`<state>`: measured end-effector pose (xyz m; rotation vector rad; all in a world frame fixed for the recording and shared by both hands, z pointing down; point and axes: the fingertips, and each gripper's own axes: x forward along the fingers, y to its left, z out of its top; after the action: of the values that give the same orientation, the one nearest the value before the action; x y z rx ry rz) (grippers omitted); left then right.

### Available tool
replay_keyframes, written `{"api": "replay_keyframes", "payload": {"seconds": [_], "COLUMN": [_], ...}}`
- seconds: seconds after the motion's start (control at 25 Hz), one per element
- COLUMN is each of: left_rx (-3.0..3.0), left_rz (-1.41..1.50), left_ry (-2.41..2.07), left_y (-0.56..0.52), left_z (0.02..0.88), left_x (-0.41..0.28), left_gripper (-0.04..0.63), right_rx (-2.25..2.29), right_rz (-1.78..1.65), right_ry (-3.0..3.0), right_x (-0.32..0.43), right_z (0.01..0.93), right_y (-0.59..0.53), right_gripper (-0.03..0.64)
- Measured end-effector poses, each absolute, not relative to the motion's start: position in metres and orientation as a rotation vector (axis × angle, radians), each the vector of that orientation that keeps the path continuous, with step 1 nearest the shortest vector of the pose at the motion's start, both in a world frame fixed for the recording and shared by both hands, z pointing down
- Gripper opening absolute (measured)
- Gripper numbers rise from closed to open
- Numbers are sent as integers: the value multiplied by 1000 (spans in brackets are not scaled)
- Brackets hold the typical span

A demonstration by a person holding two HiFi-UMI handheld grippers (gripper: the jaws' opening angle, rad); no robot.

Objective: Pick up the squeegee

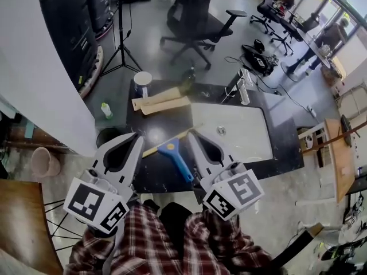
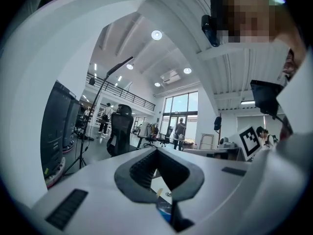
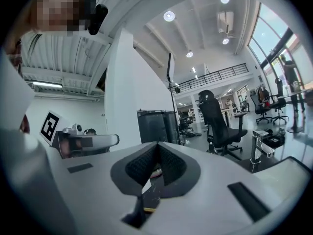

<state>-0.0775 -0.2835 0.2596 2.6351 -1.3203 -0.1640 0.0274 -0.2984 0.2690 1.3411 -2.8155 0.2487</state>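
— Jaws on both sides, what's the deal? Gripping anything?

— Nope, both closed on nothing. The left gripper has its tips pressed together, with just that teardrop-shaped gap behind them. The right gripper is the same, tips meeting and nothing between them. Each gripper's own view agrees.

— OK, so where's the squeegee?

— The squeegee is lying flat on the dark surface, and in the head view it sits right between the two grippers. The blue handle runs back toward the person and angles over to the right gripper's side. The pale blade bar sits crosswise at the far end. Neither set of jaws is on it. You also get a sliver of blue through the slot under the left jaws in the left gripper view.

— Anything else on there?

— A white panel covers the right part of the surface. Two wooden blocks lie side by side at the far edge, with a white cup just beyond them. A black office chair and a tripod stand on the floor further back. Plaid sleeves show at the bottom of the head view, behind the marker cubes.
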Motion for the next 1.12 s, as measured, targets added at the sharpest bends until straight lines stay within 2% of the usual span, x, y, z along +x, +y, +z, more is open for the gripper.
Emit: {"api": "replay_keyframes", "payload": {"seconds": [0.6, 0.68, 0.88, 1.12], "left_rx": [2639, 2632, 2608, 2569], "left_rz": [-187, -188, -193, -187], "left_ry": [-1256, -1265, -1318, -1362], "left_y": [-320, -323, -326, -327], "left_z": [260, 261, 262, 273], "left_x": [-70, -69, -74, -80], "left_gripper": [9, 9, 9, 9], "right_rx": [1330, 1311, 1224, 980], "right_rz": [262, 283, 323, 557], "right_ry": [-2816, -2827, -2848, -2663], "right_x": [28, 31, 33, 30], "right_z": [262, 261, 263, 302], "right_y": [-329, -331, -334, -339], "right_gripper": [20, 92, 215, 225]}}
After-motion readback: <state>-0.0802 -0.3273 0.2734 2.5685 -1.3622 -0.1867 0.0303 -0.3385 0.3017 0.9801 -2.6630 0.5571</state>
